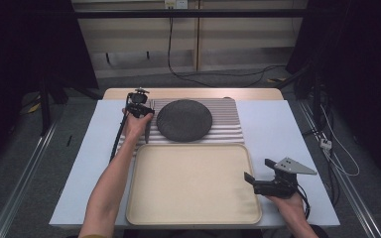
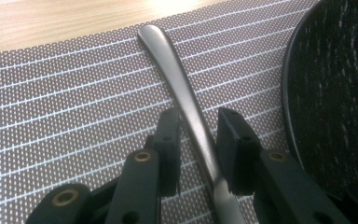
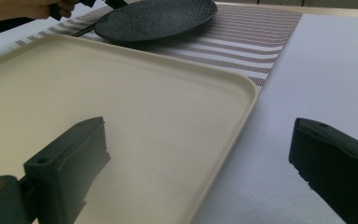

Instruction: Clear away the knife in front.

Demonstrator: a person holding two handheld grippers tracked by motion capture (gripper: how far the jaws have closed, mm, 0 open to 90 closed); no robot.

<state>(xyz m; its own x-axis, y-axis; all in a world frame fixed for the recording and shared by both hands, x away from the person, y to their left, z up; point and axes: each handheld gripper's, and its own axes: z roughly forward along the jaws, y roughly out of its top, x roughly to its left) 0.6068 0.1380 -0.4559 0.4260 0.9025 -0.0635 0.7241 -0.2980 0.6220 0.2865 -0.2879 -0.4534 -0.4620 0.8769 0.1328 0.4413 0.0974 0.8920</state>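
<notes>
A grey metal utensil handle lies on the brown striped placemat, just left of a round black plate. My left gripper straddles the handle, with a thin gap showing on each side, so it is open. From the high view, the left gripper points down at the mat's left end beside the plate, and the utensil's near end sticks out below the hand. My right gripper is wide open and empty at the right rim of the cream tray. Its jaws sit either side of that rim.
The pale table has bare surface right of the placemat and tray. A wooden strip runs along the far edge. The left gripper's cable trails across the table's left side. The tray bed holds nothing.
</notes>
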